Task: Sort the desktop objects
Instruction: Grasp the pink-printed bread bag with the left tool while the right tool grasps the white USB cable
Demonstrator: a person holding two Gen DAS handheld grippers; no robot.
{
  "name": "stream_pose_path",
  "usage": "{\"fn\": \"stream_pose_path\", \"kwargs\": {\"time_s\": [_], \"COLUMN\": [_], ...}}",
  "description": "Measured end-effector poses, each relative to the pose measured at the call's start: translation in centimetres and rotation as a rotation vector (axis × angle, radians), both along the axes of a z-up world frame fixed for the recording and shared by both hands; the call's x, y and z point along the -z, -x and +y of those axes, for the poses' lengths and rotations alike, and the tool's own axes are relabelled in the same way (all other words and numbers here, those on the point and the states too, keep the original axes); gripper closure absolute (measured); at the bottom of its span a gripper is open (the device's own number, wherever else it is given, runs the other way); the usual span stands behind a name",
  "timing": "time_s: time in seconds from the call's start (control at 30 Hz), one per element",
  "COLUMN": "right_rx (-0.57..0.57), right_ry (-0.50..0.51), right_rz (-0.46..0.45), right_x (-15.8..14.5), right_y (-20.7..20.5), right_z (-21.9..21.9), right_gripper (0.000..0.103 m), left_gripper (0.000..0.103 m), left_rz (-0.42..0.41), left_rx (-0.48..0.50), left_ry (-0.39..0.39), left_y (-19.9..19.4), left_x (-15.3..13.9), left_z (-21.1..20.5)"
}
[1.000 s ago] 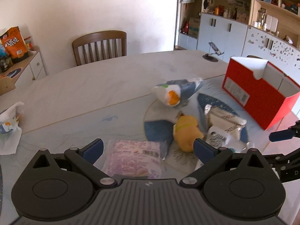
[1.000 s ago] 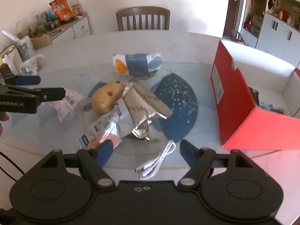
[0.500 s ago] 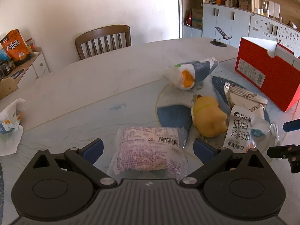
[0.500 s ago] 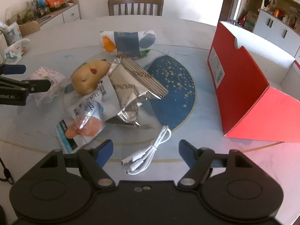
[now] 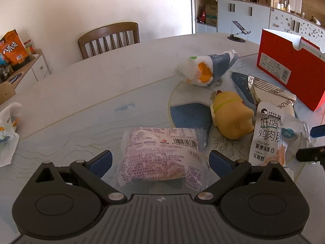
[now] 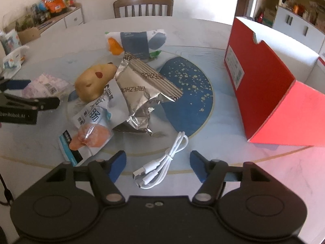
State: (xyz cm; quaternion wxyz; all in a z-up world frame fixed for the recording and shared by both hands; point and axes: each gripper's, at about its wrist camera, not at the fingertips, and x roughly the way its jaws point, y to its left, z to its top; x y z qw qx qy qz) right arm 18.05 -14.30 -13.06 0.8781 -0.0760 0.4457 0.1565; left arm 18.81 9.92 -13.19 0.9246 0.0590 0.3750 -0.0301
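My left gripper (image 5: 160, 160) is open, its jaws on either side of a pink-printed snack packet (image 5: 160, 154) lying on the table; both show in the right wrist view, gripper (image 6: 30, 93) and packet (image 6: 48, 85). My right gripper (image 6: 158, 163) is open over a coiled white USB cable (image 6: 162, 164). Between them lie a yellow plush toy (image 5: 231, 116) (image 6: 93, 81), a white chicken-sausage pouch (image 5: 272, 134) (image 6: 91, 126), a silver foil bag (image 6: 142, 93) and a white-blue-orange bag (image 5: 205, 69) (image 6: 134, 42).
An open red box (image 6: 264, 81) (image 5: 288, 71) stands at the right of the round marble table (image 5: 91, 93). A wooden chair (image 5: 109, 38) is at the far side. A crumpled white bag (image 5: 8, 126) lies at the left edge. A phone stand (image 5: 237, 32) sits far right.
My left gripper has moved forward so the pink packet now sits between its jaws. My right gripper has come down closer over the white cable.
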Motion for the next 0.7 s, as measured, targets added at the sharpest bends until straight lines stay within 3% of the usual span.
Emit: {"fn": "stream_pose_path", "kwargs": {"time_s": [0.33, 0.47, 0.7], "right_rx": [-0.006, -0.012, -0.003], "right_ry": [-0.002, -0.003, 0.003], "right_rz": [0.001, 0.005, 0.007], "right_x": [-0.3, -0.5, -0.6], "right_y": [0.6, 0.9, 1.5], "right_z": [-0.4, -0.7, -1.0], "right_gripper": [0.059, 0.073, 0.08], "left_gripper": [0.009, 0.013, 0.024], "left_rz": [0.008, 0.012, 0.017], "left_rx": [0.007, 0.008, -0.003], "left_ry": [0.016, 0.02, 0.02], "left_y": [-0.3, -0.3, -0.4], "left_x": [0.3, 0.4, 0.4], "left_z": [-0.1, -0.1, -0.2]}}
